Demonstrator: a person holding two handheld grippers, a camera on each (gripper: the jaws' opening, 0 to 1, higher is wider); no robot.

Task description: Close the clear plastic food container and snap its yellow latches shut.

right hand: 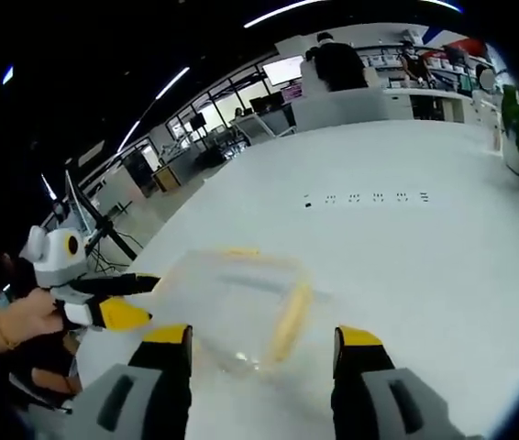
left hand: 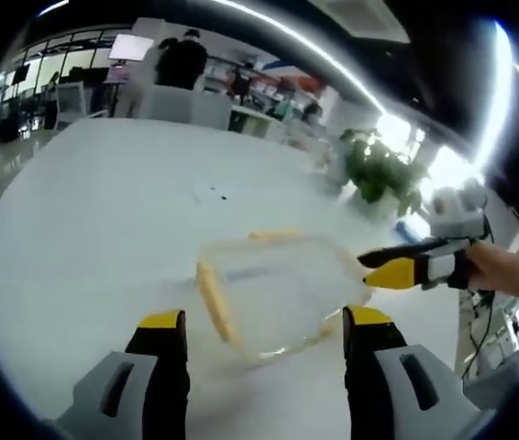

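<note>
A see-through, boxy plastic food container (left hand: 273, 293) with rounded corners sits flat on the white worktop (left hand: 104, 229). It looks blurry in both views. In the left gripper view a long yellow latch (left hand: 215, 301) runs along its left side, and another yellow latch (left hand: 275, 236) lies along its far edge. In the right gripper view the same container (right hand: 232, 307) shows a long yellow latch (right hand: 290, 321) on its right side and a yellow latch (right hand: 239, 251) on the far edge. The blur hides whether the lid is pressed down and whether the latches are snapped shut.
</note>
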